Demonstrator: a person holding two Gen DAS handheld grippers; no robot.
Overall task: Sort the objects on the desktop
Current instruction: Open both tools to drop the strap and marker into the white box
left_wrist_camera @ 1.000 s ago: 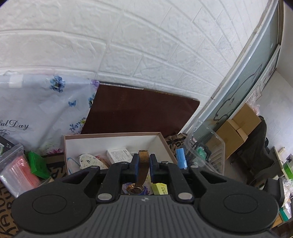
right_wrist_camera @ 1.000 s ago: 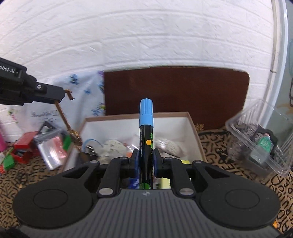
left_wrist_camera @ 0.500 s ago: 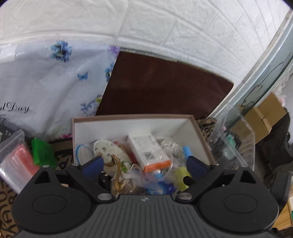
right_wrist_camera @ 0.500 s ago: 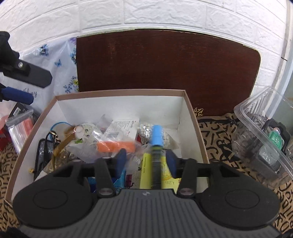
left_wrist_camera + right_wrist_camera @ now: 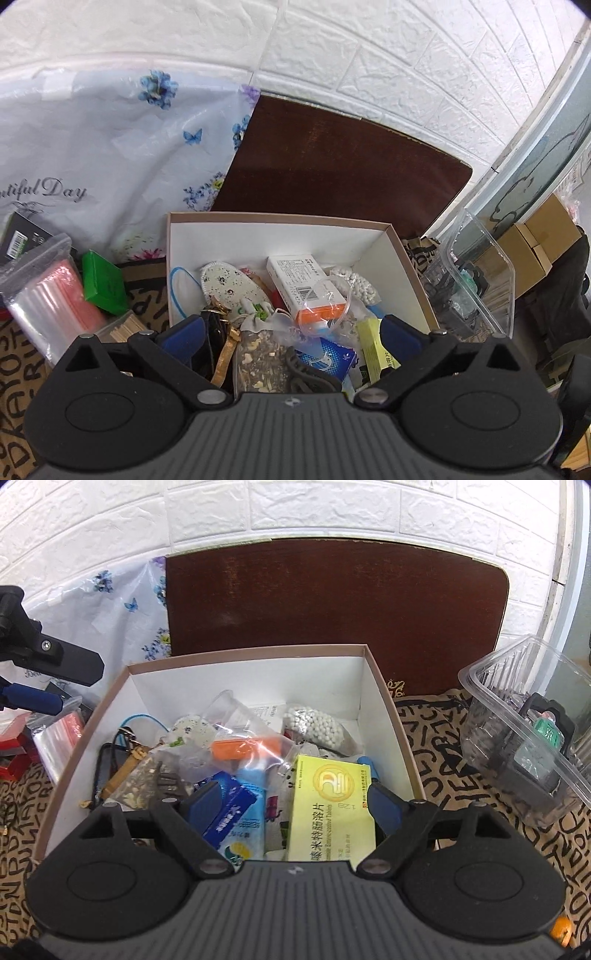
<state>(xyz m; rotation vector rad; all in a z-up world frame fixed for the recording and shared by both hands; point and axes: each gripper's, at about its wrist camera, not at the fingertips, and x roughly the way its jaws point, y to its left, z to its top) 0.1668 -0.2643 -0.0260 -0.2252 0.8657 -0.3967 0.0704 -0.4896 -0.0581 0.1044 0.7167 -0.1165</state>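
Two grippers hang over one box, and both have their jaws spread wide with nothing in them. The left gripper (image 5: 291,328) is above the near left part of the white box (image 5: 280,236), and the right gripper (image 5: 295,801) is above the near right part (image 5: 251,672). Right under the left gripper lie a gold watch strap (image 5: 227,349) and a clear bag of dried bits (image 5: 258,362). Under the right gripper lie a yellow medicine box (image 5: 328,808) and a blue tissue pack (image 5: 229,812). A blue marker (image 5: 369,766) pokes out just past the yellow box, by the right wall. Farther back in the white box sit a white and orange carton (image 5: 303,288), a bag of white beads (image 5: 317,727) and a spotted oval pad (image 5: 229,288). Outside, on the left, are a green block (image 5: 101,282) and a bag of pink strips (image 5: 48,295) on the patterned table (image 5: 436,738). On the right stands a clear tub (image 5: 524,723). A brown board (image 5: 332,602) leans on the white brick wall (image 5: 295,506).
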